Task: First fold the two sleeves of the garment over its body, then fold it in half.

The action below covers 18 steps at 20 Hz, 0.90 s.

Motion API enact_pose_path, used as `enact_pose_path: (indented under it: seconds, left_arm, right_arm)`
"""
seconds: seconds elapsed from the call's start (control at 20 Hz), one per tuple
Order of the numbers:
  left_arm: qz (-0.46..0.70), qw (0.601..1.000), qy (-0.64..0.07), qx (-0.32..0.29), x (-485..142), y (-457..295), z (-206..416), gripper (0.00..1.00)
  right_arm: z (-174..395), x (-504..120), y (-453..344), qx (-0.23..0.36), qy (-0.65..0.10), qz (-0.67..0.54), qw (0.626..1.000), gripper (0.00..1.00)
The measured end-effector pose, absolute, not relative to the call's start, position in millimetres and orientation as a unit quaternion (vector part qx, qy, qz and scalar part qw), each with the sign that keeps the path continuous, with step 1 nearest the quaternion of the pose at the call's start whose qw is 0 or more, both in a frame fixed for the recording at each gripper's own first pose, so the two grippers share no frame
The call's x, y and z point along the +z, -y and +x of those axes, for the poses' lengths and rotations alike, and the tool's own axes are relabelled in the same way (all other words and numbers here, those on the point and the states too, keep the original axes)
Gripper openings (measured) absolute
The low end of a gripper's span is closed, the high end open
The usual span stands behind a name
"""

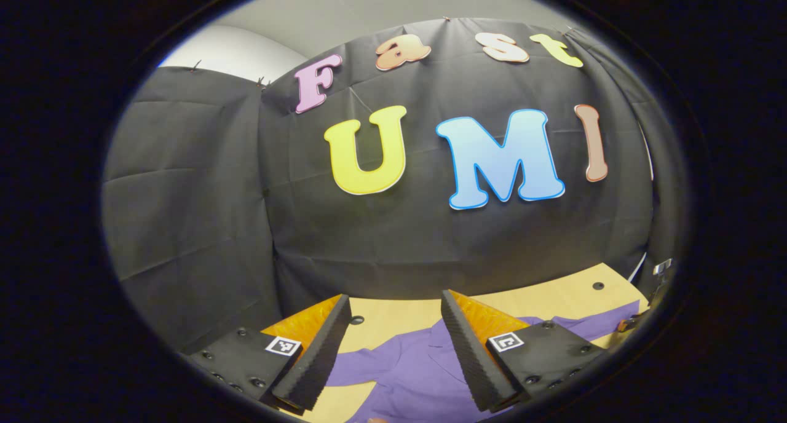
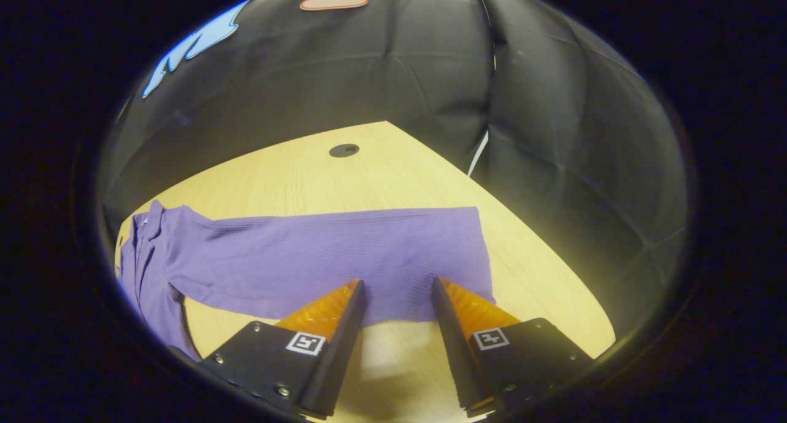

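A purple long-sleeved garment [image 2: 320,257] lies flat on the light wooden table [image 2: 381,171]. One sleeve stretches out to the right, its cuff end [image 2: 455,257] just beyond my right gripper [image 2: 396,284]. That gripper is open, fingertips hovering above the sleeve's near edge, nothing between them. The collar and body [image 2: 144,257] lie at the far left of the right gripper view. In the left gripper view my left gripper [image 1: 396,300] is open and held above the garment [image 1: 406,367], whose purple cloth shows between and below its fingers [image 1: 326,343].
The table has small dark round holes [image 2: 344,150] near its back edge. Black cloth walls [image 1: 430,238] close the booth behind and to the sides. The table's right corner [image 2: 553,281] lies near the sleeve's cuff.
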<state>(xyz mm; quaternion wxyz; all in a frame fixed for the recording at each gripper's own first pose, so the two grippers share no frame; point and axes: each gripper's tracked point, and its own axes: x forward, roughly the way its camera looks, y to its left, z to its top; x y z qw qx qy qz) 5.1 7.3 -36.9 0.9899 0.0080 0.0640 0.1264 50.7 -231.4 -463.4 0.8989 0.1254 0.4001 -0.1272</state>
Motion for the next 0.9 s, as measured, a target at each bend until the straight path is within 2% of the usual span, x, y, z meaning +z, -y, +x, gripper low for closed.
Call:
enact_pose_path:
  seconds: [0.15, 0.2, 0.3, 0.6, 0.75, 0.8, 0.9]
  left_arm:
    - [0.006, 0.989, -0.065, 0.131, -38.5, -13.1, 2.3, 0.96]
    - [0.004, 0.989, -0.065, 0.131, -39.2, -13.8, 0.9, 0.96]
    - [0.005, 0.989, -0.066, 0.132, -39.9, -16.9, -1.5, 0.96]
    - [0.01, 0.989, -0.065, 0.13, -42.3, -25.0, -9.0, 0.96]
    - [0.006, 0.989, -0.068, 0.128, -50.1, -34.3, -12.6, 0.96]
    - [0.003, 0.99, -0.066, 0.122, -52.3, -35.6, -13.1, 0.96]
    - [0.008, 0.991, -0.062, 0.117, -55.9, -42.6, -17.7, 0.96]
  right_arm:
    - [52.8, -458.6, 224.8, -0.135, -0.421, 0.163, 0.882, 0.35]
    - [53.7, -459.1, 226.7, -0.138, -0.423, 0.17, 0.879, 0.39]
    - [56.2, -459.0, 223.6, -0.154, -0.434, 0.188, 0.867, 0.02]
    - [66.8, -434.8, 218.8, -0.154, -0.417, 0.23, 0.866, 0.01]
    - [76.6, -402.3, 189.1, -0.125, -0.396, 0.248, 0.875, 0.05]
    - [79.1, -393.7, 170.6, -0.112, -0.391, 0.249, 0.879, 0.01]
    - [86.4, -374.4, 134.9, -0.081, -0.381, 0.247, 0.887, 0.01]
